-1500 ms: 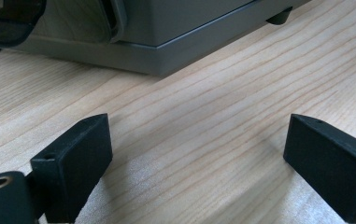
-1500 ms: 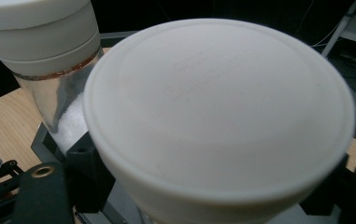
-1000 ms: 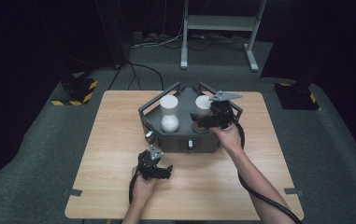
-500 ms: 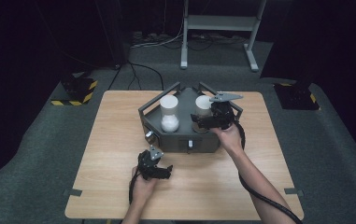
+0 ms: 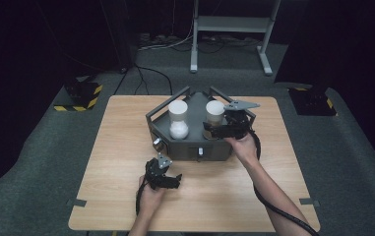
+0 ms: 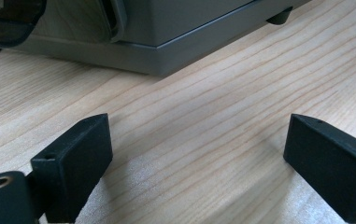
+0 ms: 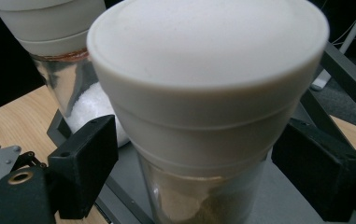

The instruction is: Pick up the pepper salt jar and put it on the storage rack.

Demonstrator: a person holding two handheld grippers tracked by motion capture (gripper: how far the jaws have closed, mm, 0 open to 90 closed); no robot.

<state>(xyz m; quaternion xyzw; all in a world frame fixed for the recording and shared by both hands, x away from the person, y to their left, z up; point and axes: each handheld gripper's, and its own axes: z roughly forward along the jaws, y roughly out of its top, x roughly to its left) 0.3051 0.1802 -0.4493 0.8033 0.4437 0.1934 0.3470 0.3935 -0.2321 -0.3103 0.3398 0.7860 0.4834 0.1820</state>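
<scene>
Sitting on the far middle of the wooden table, the grey stand leaves lots of bare wood in front and at both sides. The left gripper rests low on that bare wood near the stand's front edge, jaws wide apart and holding nothing. The right gripper has its jaws open on either side of a white-lidded jar, not squeezing it. That jar holds something brown. The other jar beside it holds white grains.
</scene>
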